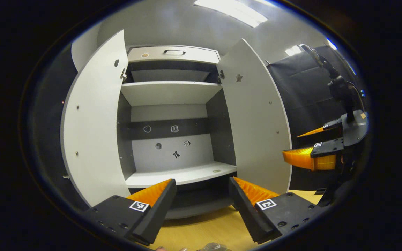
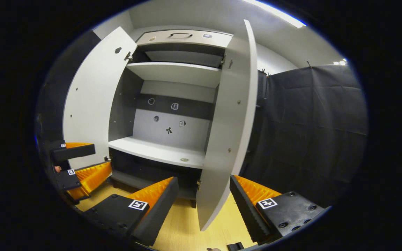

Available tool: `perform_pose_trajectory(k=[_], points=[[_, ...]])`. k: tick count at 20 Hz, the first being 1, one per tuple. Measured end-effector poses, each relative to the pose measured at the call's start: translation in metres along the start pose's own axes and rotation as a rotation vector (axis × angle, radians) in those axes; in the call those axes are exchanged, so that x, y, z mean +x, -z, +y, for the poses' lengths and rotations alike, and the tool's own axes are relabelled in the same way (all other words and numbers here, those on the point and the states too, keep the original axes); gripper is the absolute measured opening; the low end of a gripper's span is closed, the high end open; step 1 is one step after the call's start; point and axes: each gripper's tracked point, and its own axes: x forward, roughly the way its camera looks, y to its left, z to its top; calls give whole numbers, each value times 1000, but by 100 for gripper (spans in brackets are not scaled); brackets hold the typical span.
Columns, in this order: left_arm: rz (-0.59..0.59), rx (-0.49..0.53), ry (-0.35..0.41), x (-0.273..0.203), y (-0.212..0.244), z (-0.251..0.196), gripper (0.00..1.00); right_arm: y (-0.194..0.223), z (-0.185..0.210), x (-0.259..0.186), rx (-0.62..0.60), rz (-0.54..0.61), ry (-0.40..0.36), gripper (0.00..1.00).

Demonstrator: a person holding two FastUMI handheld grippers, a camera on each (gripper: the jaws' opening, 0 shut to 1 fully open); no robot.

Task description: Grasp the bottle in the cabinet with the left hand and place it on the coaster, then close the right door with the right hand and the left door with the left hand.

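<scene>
The grey cabinet [image 1: 173, 94] stands with both doors swung wide, and its shelves hold no bottle. My left gripper [image 1: 201, 181] is open in front of the lower shelf [image 1: 180, 176], with nothing between its fingers. At the bottom edge of the left gripper view a clear rounded thing [image 1: 213, 246] peeks in; I cannot tell if it is the bottle. My right gripper [image 2: 203, 178] is open, and the lower edge of the right door [image 2: 222, 139] stands between its fingers without touching them. The left door [image 2: 89, 97] is beside the left gripper [image 2: 92, 158].
The cabinet rests on a wooden table [image 1: 201, 230]. A small round mark [image 2: 184, 159] lies on the lower shelf. The right gripper [image 1: 297, 144] hovers to the right of the right door [image 1: 257, 132], with black cloth [image 2: 309, 132] behind it. A drawer with a handle [image 1: 174, 52] tops the cabinet.
</scene>
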Motion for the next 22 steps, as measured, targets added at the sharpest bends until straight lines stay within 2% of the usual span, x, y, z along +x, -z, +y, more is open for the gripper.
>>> perform_pose_trajectory(k=[2,4,8,17,19,22], points=[[23,2,-14,-13,-12,10,96,-10,-26,-2,17,-20,48,98],[57,11,-73,-33,-18,31,96,-20,-50,0,56,-41,86,98],[72,-45,-214,-79,-33,82,95,-43,-90,18,115,-108,150,98],[150,-26,-543,-173,-28,200,96,-33,-87,53,91,-88,57,96],[145,-69,-580,-184,-28,211,96,-33,-83,53,106,-84,47,95],[153,-74,-623,-192,-25,230,96,-34,-73,52,108,-83,36,95]])
